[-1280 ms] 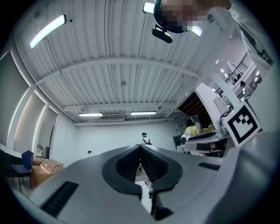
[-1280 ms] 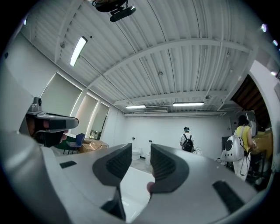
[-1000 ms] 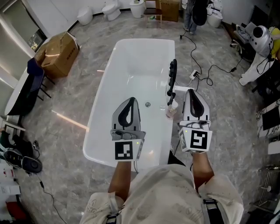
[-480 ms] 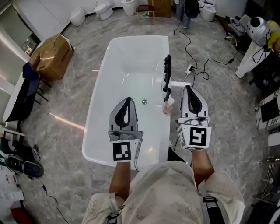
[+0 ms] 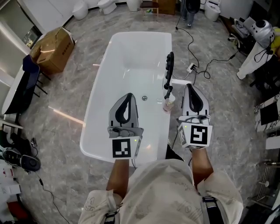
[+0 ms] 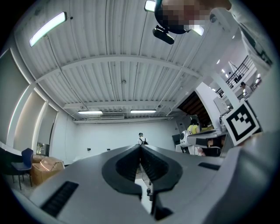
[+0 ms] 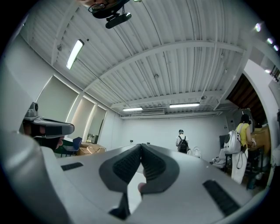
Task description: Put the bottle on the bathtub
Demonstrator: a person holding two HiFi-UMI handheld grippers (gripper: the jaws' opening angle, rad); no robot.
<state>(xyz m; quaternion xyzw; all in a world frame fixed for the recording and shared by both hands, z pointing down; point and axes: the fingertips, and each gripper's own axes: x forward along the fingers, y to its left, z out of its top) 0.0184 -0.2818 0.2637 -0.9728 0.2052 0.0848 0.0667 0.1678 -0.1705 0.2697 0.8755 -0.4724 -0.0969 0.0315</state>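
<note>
The white bathtub [image 5: 98,111] fills the middle of the head view. A small clear bottle [image 5: 169,104] with a white cap stands upright on its right rim, just below the black faucet [image 5: 168,74]. My right gripper [image 5: 189,86] hangs shut and empty beside the tub, to the right of the bottle and apart from it. Over the tub's near half my left gripper [image 5: 128,95] is shut too, with nothing in it. Both gripper views look up at the ceiling and far wall, the left gripper [image 6: 140,145] and right gripper [image 7: 141,145] with jaws pressed together; the bottle is hidden there.
A cardboard box [image 5: 50,46] and a dark chair [image 5: 27,81] stand left of the tub. Cables [image 5: 197,48] and a power strip [image 5: 191,68] lie on the floor to its right. White equipment [image 5: 256,41] is at far right. Toilets and a person [image 5: 188,6] are at the back.
The head view has shifted slightly. The bottle stays on the rim, and both grippers stay shut in roughly the same places.
</note>
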